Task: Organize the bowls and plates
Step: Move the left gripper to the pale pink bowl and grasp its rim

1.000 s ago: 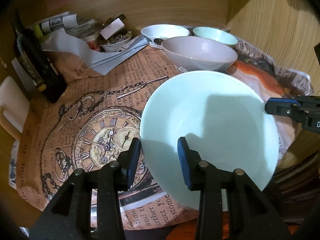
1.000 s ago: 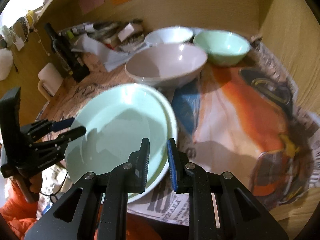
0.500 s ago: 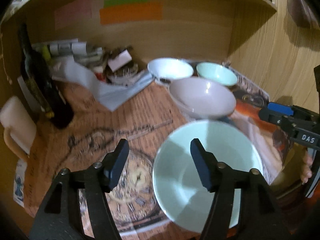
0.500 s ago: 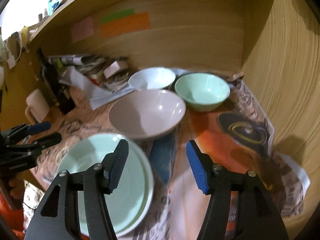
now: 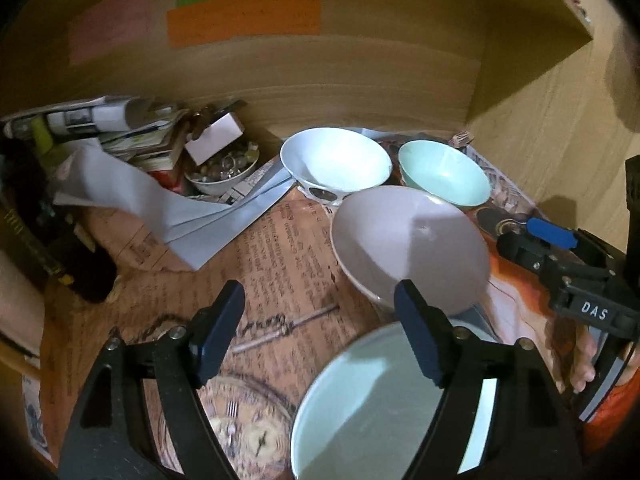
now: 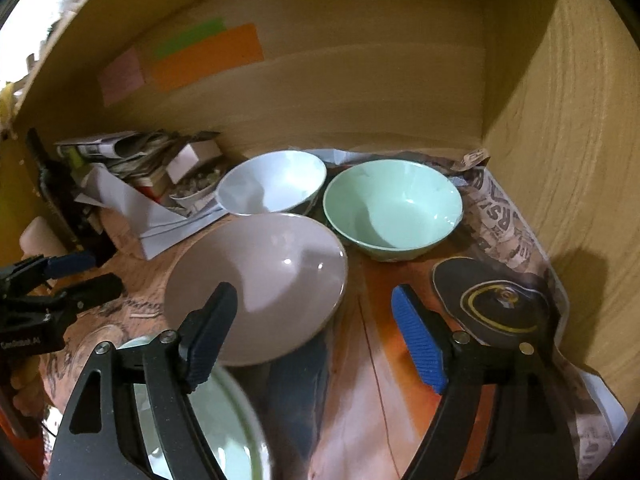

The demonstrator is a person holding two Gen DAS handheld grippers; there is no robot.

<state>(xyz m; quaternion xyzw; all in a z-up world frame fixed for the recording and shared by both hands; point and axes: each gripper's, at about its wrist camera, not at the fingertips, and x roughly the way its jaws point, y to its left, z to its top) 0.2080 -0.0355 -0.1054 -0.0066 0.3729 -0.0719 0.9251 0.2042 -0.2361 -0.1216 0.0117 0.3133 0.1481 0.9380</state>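
Left wrist: left gripper (image 5: pixel 320 332) jaws apart, just been opening, nothing between them. Plates (image 5: pixel 384 412) lie stacked on the paper at the near edge, released. Grey bowl (image 5: pixel 408 248) just behind; white bowl (image 5: pixel 336 164) and green bowl (image 5: pixel 444 176) at the back.

Right wrist: right gripper (image 6: pixel 316 336) also wide, just been opening, empty, hovering over the grey bowl (image 6: pixel 260 280). Green bowl (image 6: pixel 392 208) sits beside the white bowl (image 6: pixel 276 186).

Plates look done; the bowls come next, probably nesting. Next move calls for closing on a bowl rim.
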